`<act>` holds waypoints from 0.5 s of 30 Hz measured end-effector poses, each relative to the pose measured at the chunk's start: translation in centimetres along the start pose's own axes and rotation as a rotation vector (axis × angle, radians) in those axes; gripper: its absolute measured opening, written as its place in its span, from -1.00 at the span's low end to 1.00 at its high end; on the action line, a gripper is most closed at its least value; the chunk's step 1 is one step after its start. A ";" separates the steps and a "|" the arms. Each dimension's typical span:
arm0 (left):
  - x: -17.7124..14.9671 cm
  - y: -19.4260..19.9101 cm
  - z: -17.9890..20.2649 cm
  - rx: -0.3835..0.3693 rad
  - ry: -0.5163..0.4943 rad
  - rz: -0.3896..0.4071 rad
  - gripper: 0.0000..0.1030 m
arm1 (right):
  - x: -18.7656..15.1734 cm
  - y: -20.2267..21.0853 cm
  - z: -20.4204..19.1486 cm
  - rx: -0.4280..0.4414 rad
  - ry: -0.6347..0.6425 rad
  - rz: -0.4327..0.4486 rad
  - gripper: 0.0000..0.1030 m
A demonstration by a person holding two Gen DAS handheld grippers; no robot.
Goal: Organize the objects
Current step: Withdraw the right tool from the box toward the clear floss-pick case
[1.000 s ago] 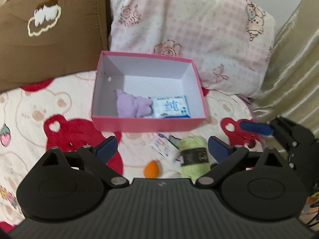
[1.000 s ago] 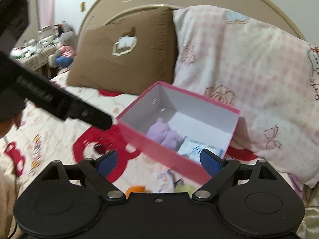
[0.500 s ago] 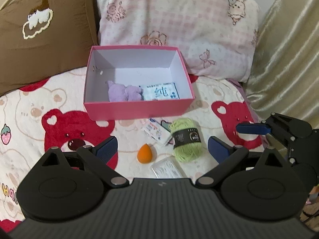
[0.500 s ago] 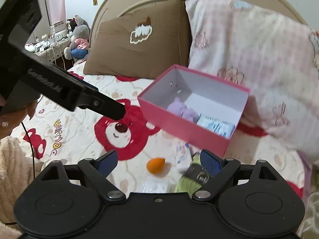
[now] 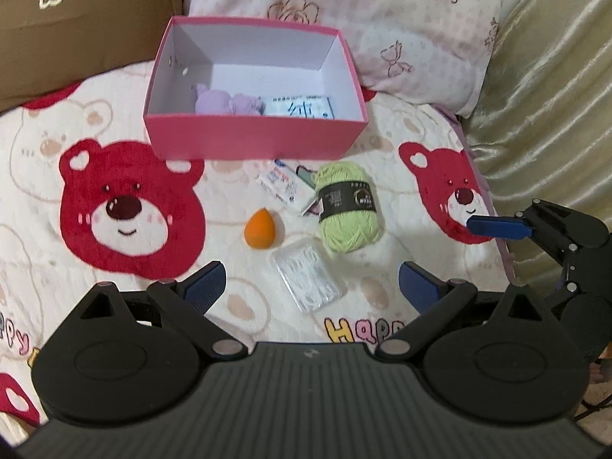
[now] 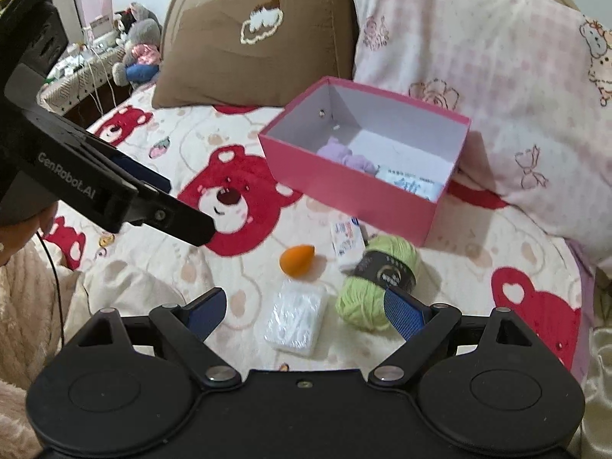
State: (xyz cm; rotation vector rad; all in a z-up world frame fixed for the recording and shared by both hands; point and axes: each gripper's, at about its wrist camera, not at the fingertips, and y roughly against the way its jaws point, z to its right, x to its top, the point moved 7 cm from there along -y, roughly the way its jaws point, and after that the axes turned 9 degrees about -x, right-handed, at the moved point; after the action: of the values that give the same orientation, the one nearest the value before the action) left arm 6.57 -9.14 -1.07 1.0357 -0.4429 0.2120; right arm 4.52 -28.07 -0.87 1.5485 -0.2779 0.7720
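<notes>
Compared with a second ago, both tools are now further back from the pink box (image 5: 254, 135) and a little lower, so all loose things on the bed (image 5: 114, 298) come into view. The left tool (image 5: 311, 281) and the right tool (image 6: 306, 310) both stand wide open and hold nothing. I judge that no pick has started yet.

Inside the box I count two things: one purple soft toy (image 5: 225, 102) and one tissue pack (image 5: 300, 107). In front of it lie four: one orange sponge (image 5: 261, 228), one green yarn ball (image 5: 347, 206), one clear packet (image 5: 308, 281) and one small white packet (image 5: 283, 185) that touches the yarn.
</notes>
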 end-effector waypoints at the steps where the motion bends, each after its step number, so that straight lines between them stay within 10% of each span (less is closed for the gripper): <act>1: -0.1 -0.2 -0.1 -0.004 0.004 -0.005 0.91 | -0.2 -0.1 0.1 -0.001 -0.005 -0.009 0.79; 15: -3.0 -2.8 -1.3 0.045 0.014 -0.053 0.91 | -3.3 -2.4 -0.1 0.015 -0.068 -0.102 0.79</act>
State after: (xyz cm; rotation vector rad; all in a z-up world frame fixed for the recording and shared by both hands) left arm 5.27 -9.25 -5.15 1.0881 -0.3987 0.1821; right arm 3.50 -28.44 -4.83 1.5927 -0.2412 0.6436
